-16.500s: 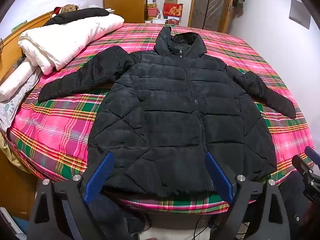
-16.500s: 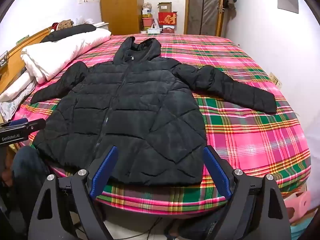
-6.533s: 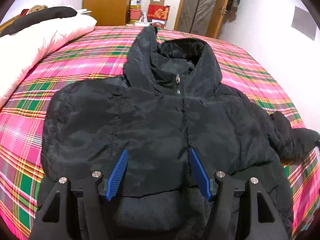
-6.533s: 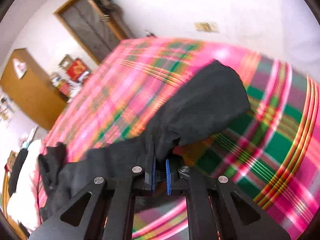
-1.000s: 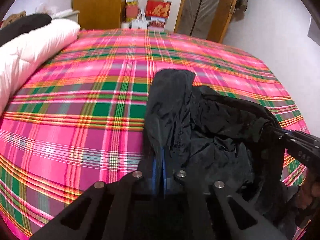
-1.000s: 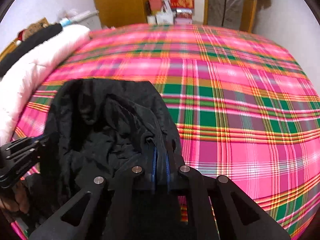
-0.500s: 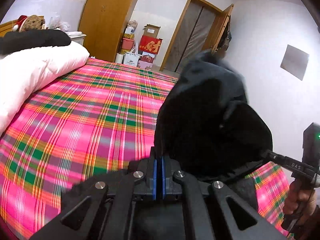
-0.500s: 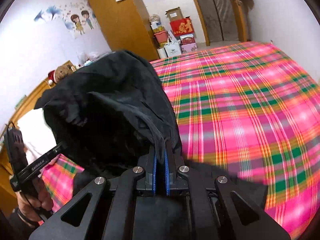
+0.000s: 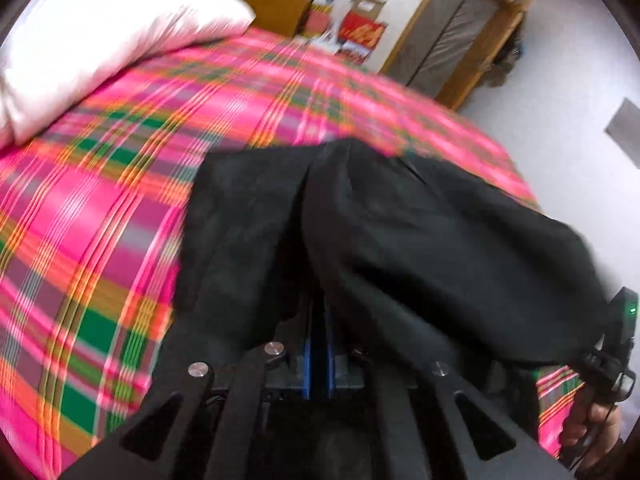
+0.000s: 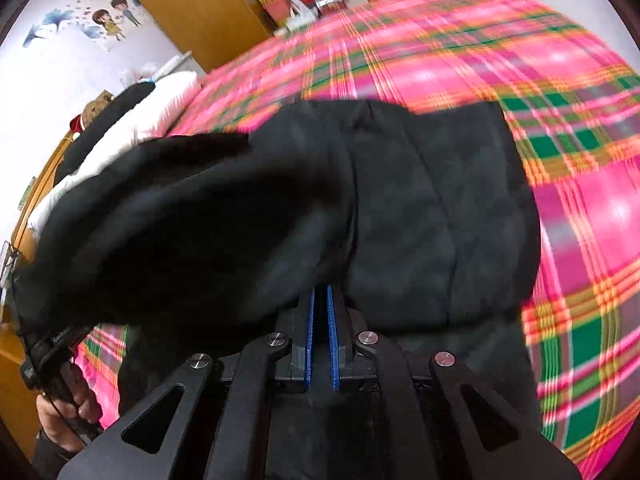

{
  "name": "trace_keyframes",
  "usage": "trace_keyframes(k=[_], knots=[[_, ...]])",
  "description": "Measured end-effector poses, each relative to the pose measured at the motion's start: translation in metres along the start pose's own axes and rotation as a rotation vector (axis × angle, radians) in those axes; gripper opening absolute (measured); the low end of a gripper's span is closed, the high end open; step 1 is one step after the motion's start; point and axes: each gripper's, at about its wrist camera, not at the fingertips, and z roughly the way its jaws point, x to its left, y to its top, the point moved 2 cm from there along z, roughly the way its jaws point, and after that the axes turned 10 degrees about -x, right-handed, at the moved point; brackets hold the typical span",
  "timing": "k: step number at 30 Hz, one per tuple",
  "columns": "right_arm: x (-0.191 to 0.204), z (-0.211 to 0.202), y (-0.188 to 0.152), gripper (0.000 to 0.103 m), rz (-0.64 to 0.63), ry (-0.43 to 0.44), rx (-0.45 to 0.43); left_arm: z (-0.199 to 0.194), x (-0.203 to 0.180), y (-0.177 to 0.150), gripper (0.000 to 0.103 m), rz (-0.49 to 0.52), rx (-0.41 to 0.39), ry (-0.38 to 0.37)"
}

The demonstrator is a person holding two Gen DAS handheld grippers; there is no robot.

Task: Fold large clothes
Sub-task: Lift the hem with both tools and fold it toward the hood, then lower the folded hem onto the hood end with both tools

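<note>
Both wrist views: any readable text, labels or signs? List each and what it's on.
"Ge...": start of white lettering on the left gripper's body, cut off by the black jacket; rest unreadable.
Red box by the wardrobe: gold marking, too blurred to read.
Wall sticker: cartoon couple, no legible words.
Nothing else readable.

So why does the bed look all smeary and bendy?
Left wrist view: the blanket stripes streak from motion blur, though the gripper looks sharp. Right wrist view: the same smear on the blanket and jacket; the fisheye lens bends the edges.
</note>
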Motion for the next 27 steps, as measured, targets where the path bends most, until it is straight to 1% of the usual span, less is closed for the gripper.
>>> trace_keyframes(k=[1,2,3,5,6,7,9,11,14,16,17,18,19,21,23,25,27], knots=[[-0.003,-0.005,-0.002,0.010,0.005,-0.007,-0.003,-0.004,0.005,-0.007,0.006,-0.010,0.016,0.013],[-0.005,-0.010,-0.003,0.017,0.010,-0.009,-0.009,-0.008,0.010,-0.013,0.006,-0.017,0.022,0.022],[-0.007,-0.017,-0.004,0.020,0.022,-0.006,-0.019,-0.015,0.015,-0.017,0.006,-0.022,0.022,0.037],[-0.009,-0.027,-0.003,0.038,0.043,0.005,-0.038,-0.028,0.021,-0.019,0.008,-0.046,0.005,0.065],[-0.009,-0.031,-0.001,0.041,0.053,0.016,-0.050,-0.035,0.023,-0.017,0.012,-0.063,-0.011,0.067],[-0.007,-0.033,0.003,0.043,0.064,0.036,-0.061,-0.039,0.022,-0.012,0.015,-0.073,-0.032,0.059],[0.001,-0.031,0.010,0.043,0.084,0.084,-0.064,-0.045,0.011,-0.001,0.033,-0.069,-0.072,0.028],[0.015,-0.023,0.018,0.044,0.102,0.145,-0.060,-0.045,-0.007,0.011,0.042,-0.053,-0.102,-0.026],[0.033,-0.002,0.022,0.045,0.116,0.180,-0.029,-0.031,-0.033,0.024,0.043,-0.022,-0.113,-0.078],[0.044,0.019,0.020,0.044,0.122,0.215,0.013,-0.021,-0.045,0.025,0.043,-0.013,-0.102,-0.104],[0.047,0.027,0.017,0.042,0.118,0.220,0.030,-0.016,-0.050,0.025,0.043,-0.015,-0.094,-0.119],[0.051,0.033,0.013,0.031,0.108,0.205,0.040,-0.012,-0.051,0.025,0.043,-0.019,-0.088,-0.128],[0.054,0.035,0.009,0.005,0.092,0.198,0.039,-0.009,-0.052,0.024,0.043,-0.021,-0.085,-0.139],[0.058,0.031,0.001,0.005,0.070,0.203,0.015,-0.007,-0.051,0.021,0.043,-0.013,-0.088,-0.147],[0.056,0.030,-0.017,0.005,0.073,0.189,0.014,-0.005,-0.048,0.015,0.043,0.002,-0.089,-0.135],[0.047,0.039,-0.034,0.005,0.077,0.158,0.049,0.003,-0.039,0.007,0.043,0.009,-0.071,-0.112],[0.037,0.051,-0.051,0.004,0.094,0.129,0.084,0.016,-0.033,-0.002,0.043,0.028,-0.016,-0.078]])
